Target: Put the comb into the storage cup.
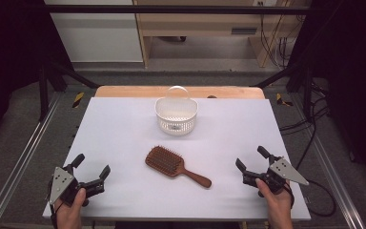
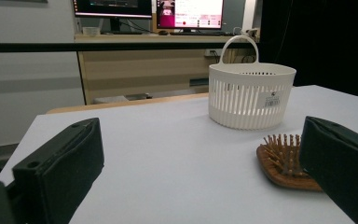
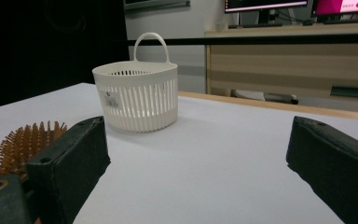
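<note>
Both claws wait with jaws apart and empty, the brush lying between them.

The left gripper [image 1: 92,172] and right gripper [image 1: 251,164] flank the brown wooden paddle hairbrush [image 1: 174,165]; taking its slim handle, angled toward the right hand, seems surest before the white slotted plastic basket [image 1: 176,116] beyond, on a pale tabletop [image 1: 119,138] among dark frames.

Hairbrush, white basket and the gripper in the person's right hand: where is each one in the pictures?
Hairbrush [image 1: 164,161]: high view, on its bristle pad.
White basket [image 2: 251,95]: left gripper view, on its slatted wall.
Right gripper [image 1: 251,159]: high view, midway between its open jaw tips.
</note>
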### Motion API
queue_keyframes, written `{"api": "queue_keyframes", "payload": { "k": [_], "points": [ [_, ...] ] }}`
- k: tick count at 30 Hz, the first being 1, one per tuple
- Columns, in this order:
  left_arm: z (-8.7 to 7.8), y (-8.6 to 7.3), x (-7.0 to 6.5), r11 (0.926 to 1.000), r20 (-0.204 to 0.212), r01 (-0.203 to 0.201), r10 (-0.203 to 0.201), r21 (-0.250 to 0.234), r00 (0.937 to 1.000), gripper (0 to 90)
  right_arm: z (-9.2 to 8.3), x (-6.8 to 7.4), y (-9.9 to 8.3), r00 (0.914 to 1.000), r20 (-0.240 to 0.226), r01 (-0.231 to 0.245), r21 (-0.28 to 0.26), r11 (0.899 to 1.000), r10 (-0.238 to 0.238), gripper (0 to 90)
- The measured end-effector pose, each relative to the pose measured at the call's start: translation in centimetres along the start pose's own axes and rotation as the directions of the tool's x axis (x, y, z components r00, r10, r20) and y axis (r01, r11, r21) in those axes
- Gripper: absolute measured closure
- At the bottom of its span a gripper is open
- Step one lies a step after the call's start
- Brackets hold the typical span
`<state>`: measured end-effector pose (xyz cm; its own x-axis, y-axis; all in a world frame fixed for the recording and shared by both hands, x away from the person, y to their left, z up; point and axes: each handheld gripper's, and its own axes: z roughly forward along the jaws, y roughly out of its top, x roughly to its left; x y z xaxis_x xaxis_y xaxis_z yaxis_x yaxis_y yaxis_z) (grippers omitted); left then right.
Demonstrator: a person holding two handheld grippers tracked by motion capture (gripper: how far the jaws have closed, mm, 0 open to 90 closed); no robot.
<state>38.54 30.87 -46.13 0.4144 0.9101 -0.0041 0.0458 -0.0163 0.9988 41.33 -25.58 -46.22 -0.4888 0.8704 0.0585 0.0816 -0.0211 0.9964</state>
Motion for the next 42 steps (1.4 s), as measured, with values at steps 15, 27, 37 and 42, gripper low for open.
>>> {"api": "queue_keyframes", "payload": {
  "k": [15, 27, 37, 42],
  "points": [
    [0.2, -0.1, -0.3, 0.9998, 0.005, 0.002, -0.002, 0.018, 1.0, 0.4, 0.4, 1.7, 2.2, 0.9982, -0.059, 0.025, 0.228, 0.973, -0.012, 7.2],
    [0.7, -0.3, -0.9, 0.999, 0.027, -0.008, 0.007, 0.043, 0.9996, 0.3, 1.7, 5.3, 1.6, 0.973, -0.219, 0.164, 0.429, 0.888, -0.074, 7.7],
    [0.7, -0.1, -1.2, 0.9986, 0.034, -0.032, 0.03, 0.043, 0.999, 0.4, 3.6, 7.3, 1.6, 0.9455, -0.307, 0.274, 0.566, 0.778, -0.109, 9.1],
    [0.5, 0.0, -1.3, 0.999, 0.031, -0.026, 0.024, 0.038, 0.9992, 0.4, 5.1, 8.0, 1.9, 0.9366, -0.334, 0.305, 0.625, 0.719, -0.107, 9.1]
  ]
}}
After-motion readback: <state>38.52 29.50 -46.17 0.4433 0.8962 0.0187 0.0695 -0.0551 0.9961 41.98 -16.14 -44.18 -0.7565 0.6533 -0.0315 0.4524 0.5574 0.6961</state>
